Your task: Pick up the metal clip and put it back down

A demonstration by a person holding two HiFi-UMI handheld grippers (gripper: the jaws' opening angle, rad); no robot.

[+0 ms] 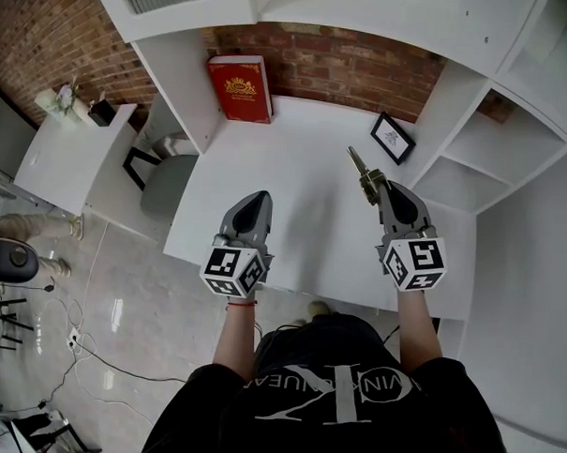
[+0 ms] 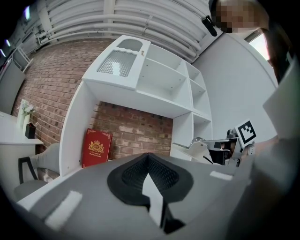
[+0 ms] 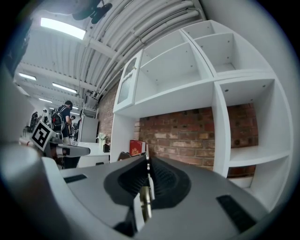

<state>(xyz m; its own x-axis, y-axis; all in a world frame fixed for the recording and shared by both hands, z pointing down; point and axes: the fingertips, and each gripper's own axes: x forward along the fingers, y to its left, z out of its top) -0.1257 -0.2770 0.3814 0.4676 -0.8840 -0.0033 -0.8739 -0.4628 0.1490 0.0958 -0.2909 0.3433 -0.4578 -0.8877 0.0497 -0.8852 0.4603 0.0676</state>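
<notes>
- Jaws of our right gripper (image 1: pixel 386 195) are pinched on the metal clip (image 1: pixel 361 175), seemingly raised over the white desk (image 1: pixel 296 156). The clip's long axis juts past the tips toward the upper centre.
- Our left gripper (image 1: pixel 254 203), jaws together and empty, sits well apart at lower left.
- Setting down looks unobstructed: a picture frame (image 1: pixel 392 137) is near, and a red book (image 1: pixel 240 88) is far off at upper left.

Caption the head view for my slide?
Right hand-held gripper holds the metal clip over the white desk; left hand-held gripper empty.

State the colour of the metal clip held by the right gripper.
Brass-gold: the slim metal clip shows best in the head view.
</notes>
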